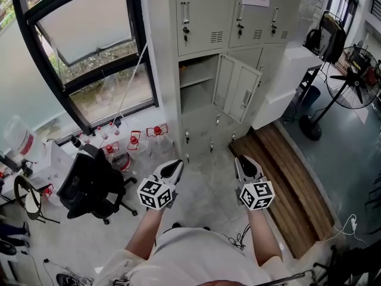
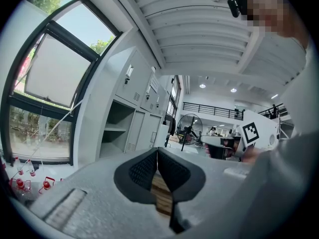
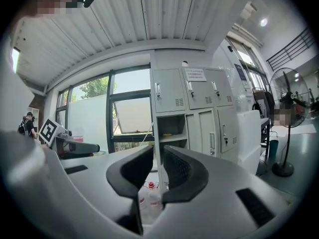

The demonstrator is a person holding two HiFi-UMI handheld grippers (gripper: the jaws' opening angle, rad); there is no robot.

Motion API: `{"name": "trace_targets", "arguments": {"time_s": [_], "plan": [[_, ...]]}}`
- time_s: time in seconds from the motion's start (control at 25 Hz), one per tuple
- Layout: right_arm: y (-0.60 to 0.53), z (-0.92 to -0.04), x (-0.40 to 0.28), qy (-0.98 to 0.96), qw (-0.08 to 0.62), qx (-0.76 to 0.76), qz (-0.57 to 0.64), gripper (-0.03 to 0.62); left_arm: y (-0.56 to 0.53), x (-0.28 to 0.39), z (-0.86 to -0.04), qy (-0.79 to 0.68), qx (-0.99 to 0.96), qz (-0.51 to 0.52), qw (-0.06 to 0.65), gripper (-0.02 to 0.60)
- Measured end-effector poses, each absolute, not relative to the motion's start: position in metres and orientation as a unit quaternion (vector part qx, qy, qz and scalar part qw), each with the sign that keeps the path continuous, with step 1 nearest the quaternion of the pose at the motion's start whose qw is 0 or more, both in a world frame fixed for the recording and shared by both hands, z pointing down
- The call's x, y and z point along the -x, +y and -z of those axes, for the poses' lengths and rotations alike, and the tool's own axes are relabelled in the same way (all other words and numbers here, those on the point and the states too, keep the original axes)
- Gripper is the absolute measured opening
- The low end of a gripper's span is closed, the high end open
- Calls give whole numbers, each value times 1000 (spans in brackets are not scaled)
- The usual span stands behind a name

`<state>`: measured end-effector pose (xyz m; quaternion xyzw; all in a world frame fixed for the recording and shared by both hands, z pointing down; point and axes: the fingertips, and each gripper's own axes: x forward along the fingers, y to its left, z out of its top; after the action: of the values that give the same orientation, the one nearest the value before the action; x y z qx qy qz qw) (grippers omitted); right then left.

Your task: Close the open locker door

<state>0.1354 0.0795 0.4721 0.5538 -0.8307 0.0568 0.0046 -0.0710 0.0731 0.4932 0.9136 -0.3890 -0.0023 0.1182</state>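
The grey locker bank (image 1: 229,16) stands ahead. One middle door (image 1: 237,87) hangs swung out to the right, baring an open compartment (image 1: 198,79) with a shelf. My left gripper (image 1: 176,164) and right gripper (image 1: 244,159) are held side by side, well short of the lockers and touching nothing. In the left gripper view the left gripper (image 2: 157,153) has its pads meeting at the tip, with nothing between them. In the right gripper view the right gripper (image 3: 158,151) shows a narrow empty gap, and the open compartment (image 3: 171,128) lies straight ahead of it.
A black office chair (image 1: 92,186) stands at the left. Red-capped bottles (image 1: 134,139) sit on the floor under the window (image 1: 89,46). A wooden platform (image 1: 286,177) runs along the right, with a white cabinet (image 1: 286,82) and a standing fan (image 1: 354,79) beyond it.
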Motion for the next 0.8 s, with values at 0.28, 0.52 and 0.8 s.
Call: {"name": "trace_targets", "arguments": {"time_s": [0.28,0.52,0.8], "plan": [[85,-476,-152,-837,5,-544,-60,84,85,54,-502,-399,-909,3,123,15],[92,-482,-164,-845,14,-531,-58,95,96,35,-509,-407,-905,6,128,15],[91,-487,-180,-846,15,-528,-65,103,101,18,-515,-409,-903,6,133,15]]}}
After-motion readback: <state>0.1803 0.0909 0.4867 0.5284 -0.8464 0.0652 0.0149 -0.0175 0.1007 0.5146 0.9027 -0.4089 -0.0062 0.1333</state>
